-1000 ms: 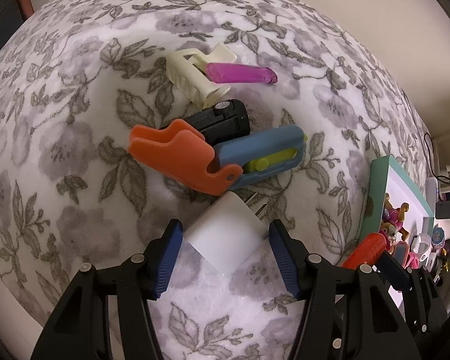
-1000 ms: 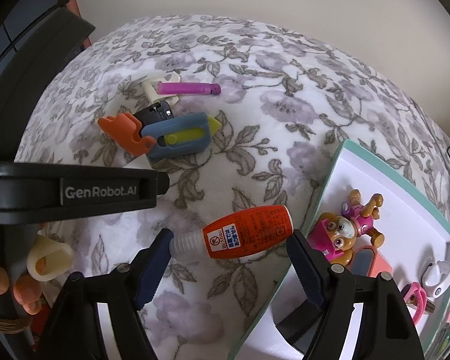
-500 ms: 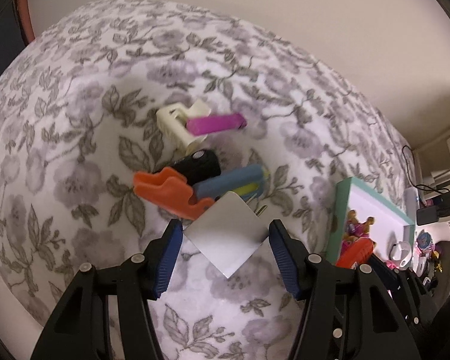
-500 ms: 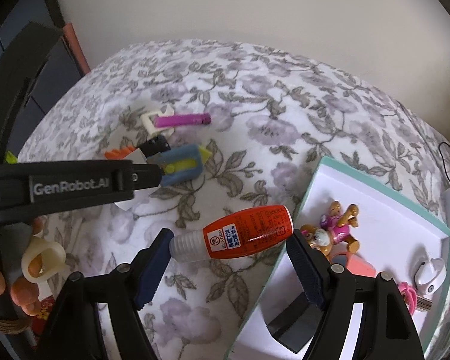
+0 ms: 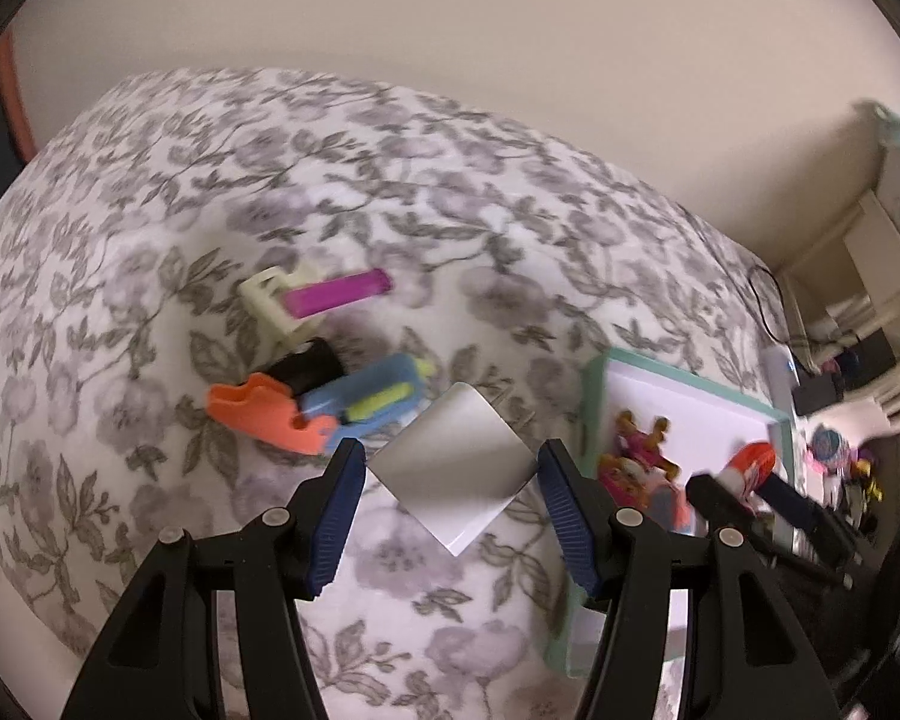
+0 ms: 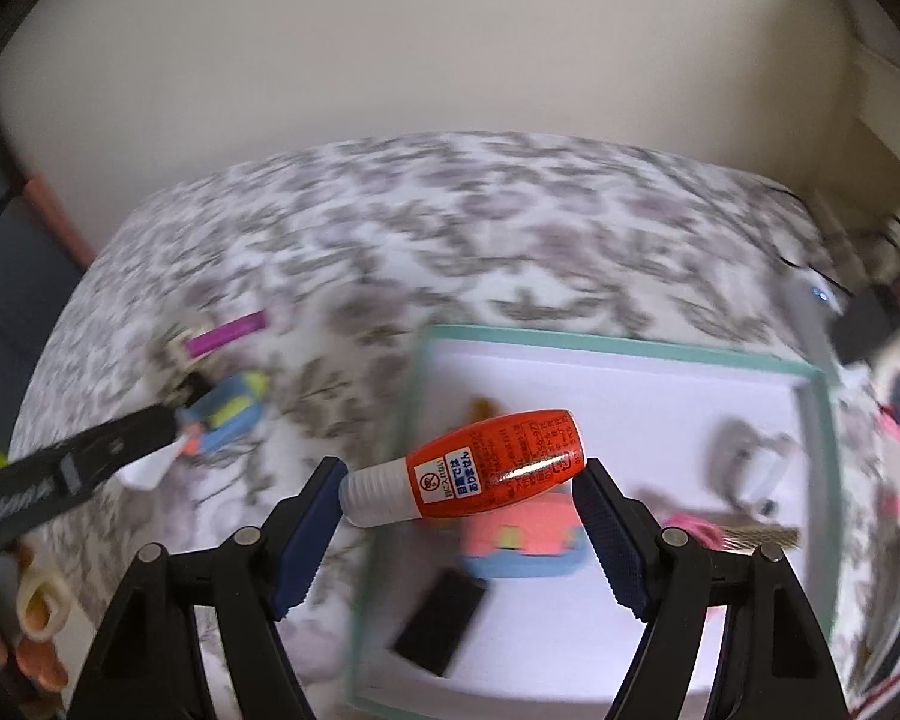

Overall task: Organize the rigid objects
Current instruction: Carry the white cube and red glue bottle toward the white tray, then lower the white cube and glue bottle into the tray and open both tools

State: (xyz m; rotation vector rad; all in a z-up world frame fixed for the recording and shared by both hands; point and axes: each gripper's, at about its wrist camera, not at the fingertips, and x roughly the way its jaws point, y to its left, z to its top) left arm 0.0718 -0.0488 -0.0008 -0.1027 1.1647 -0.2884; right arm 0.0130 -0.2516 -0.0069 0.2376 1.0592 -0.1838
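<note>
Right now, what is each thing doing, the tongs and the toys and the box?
Left tongs: shut on the white block, lifted off the cloth.
Right tongs: shut on the orange bottle, held sideways over the box.
Box: open, with toys inside.
Pink stick: lying on the cloth.
Orange piece: lying in the pile.
Blue piece: lying in the pile.
</note>
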